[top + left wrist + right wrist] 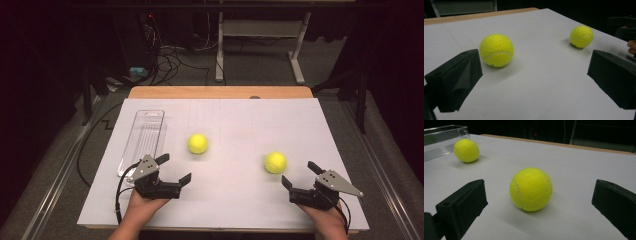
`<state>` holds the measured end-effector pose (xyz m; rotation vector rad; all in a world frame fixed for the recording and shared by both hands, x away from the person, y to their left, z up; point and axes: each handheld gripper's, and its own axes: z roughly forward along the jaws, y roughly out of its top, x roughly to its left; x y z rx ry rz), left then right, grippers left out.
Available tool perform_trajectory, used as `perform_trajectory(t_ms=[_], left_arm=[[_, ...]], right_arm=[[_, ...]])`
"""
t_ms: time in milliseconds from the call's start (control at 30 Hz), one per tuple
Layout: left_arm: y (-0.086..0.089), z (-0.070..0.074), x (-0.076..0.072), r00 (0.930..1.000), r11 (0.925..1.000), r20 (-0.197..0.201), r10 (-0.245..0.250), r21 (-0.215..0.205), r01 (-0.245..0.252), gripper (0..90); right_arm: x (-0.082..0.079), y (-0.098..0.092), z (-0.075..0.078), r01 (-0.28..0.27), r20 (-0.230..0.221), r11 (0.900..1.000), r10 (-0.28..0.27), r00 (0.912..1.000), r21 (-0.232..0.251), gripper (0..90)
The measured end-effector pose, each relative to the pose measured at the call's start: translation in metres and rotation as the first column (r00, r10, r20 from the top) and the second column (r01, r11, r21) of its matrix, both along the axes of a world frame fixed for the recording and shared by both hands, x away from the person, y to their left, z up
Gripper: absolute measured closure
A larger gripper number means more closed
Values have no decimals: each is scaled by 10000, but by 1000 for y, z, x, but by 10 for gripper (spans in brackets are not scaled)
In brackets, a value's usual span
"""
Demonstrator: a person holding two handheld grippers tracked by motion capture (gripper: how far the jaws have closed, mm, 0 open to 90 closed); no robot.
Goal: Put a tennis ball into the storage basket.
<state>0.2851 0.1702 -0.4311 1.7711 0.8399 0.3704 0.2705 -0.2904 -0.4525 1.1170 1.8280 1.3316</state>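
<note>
Tennis balls (198, 143) before spread fingers (187, 178).

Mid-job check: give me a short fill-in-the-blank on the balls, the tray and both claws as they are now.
1. The number of tennis balls on the white sheet is ____.
2. The left claw and the right claw both have their jaws ____.
3. The clear tray lies on the ____ side of the sheet in the high view.
4. The ball nearer the tray rests ____ the tray, not in it.

Missing words: two; open; left; outside
</note>
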Motion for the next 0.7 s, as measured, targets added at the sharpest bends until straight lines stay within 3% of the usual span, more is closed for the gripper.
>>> perform_trajectory(t_ms=[233, 433, 700], left_arm=[[-6, -2, 0, 9995, 9986, -282, -103, 523, 118, 7], [-13, -5, 2, 9963, 9934, -821, -252, 1095, 342, 7], [-26, -13, 2, 9844, 9744, -1706, -427, 2104, 788, 7]], right_arm=[[0, 0, 0, -20, -33, 10000, 20, 10000, -18, 0], [0, 0, 0, -25, -31, 10000, 25, 10000, -43, 0], [1, 0, -1, -29, -46, 9999, 28, 10000, -100, 0]])
